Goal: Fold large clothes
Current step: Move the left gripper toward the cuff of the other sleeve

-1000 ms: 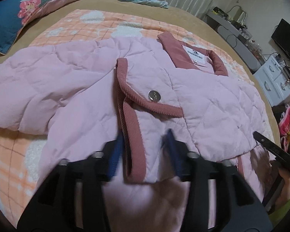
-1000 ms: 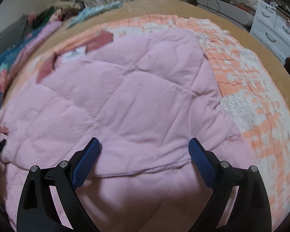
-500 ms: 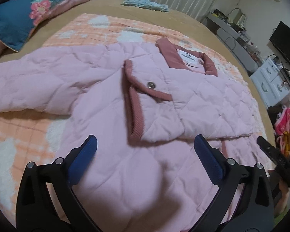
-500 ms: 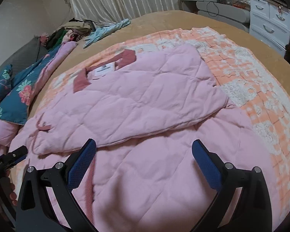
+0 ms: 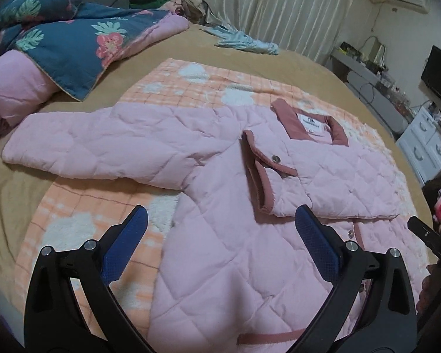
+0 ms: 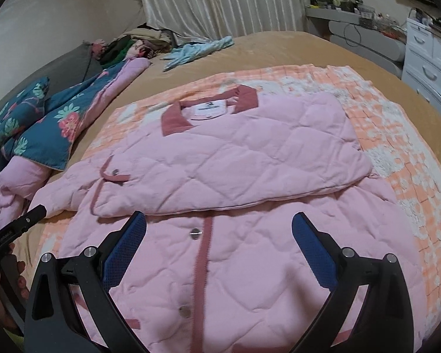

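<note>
I see the pink jacket (image 6: 250, 158) as soft matt cloth, quilted in puffy diamonds, its collar (image 6: 173, 123) and edge trim a darker ribbed fabric, its snaps (image 6: 195, 233) shiny metal. Under the jacket lies a fuzzy orange-and-white blanket (image 5: 73, 229) with a rough, fleecy nap; beyond that, the tan bed cover (image 6: 279, 50) looks smooth and matt. My left gripper (image 5: 220, 244) is matt black plastic with textured blue rubbery pads (image 5: 317, 250) and bright metal pins.

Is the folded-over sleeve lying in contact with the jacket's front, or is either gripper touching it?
Touching: the right wrist view shows the folded sleeve lying flat across the jacket. Both open grippers, left gripper and right gripper, are apart from it.
</note>
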The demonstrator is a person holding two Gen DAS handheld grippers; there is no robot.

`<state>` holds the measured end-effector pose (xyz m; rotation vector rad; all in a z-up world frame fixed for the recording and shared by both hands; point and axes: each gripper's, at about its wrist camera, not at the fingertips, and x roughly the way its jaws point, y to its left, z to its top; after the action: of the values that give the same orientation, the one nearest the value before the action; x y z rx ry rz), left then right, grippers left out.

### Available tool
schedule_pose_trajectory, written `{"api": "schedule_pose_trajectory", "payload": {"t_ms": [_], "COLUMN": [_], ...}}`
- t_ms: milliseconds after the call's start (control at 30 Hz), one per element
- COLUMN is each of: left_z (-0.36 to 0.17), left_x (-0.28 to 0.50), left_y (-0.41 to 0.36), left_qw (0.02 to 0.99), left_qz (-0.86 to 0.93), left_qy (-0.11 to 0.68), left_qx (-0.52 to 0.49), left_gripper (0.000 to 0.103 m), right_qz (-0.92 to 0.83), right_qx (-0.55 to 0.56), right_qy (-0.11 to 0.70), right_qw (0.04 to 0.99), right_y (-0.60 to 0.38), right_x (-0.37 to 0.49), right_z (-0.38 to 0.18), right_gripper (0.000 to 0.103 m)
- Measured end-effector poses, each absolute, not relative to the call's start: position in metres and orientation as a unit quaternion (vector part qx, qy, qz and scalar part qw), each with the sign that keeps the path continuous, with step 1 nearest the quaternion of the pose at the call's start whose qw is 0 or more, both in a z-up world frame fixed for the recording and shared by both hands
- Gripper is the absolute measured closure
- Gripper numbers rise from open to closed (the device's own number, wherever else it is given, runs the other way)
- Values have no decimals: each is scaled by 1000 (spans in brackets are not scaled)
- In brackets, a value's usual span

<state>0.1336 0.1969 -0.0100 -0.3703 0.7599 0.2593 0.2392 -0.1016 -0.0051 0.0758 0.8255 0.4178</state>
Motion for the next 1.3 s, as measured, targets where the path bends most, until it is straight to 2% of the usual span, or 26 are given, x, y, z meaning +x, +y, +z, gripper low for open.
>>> {"api": "schedule_pose_trajectory", "payload": {"t_ms": [767, 1300], "left_z": [2, -25], "left_x": [78, 61], "left_y": [268, 328], "left_qw": [897, 872], "left_qz": [204, 265], "left_qy": [321, 315], "left_qx": [-225, -266], "left_gripper": [9, 9], "right_qz": [265, 309], "right_qx": [-15, -53], "right_qy": [357, 356], "right_qw": [895, 880], "right_y": [-19, 55], "right_x": [200, 193], "right_z": [36, 30], "right_gripper": [4, 4]}}
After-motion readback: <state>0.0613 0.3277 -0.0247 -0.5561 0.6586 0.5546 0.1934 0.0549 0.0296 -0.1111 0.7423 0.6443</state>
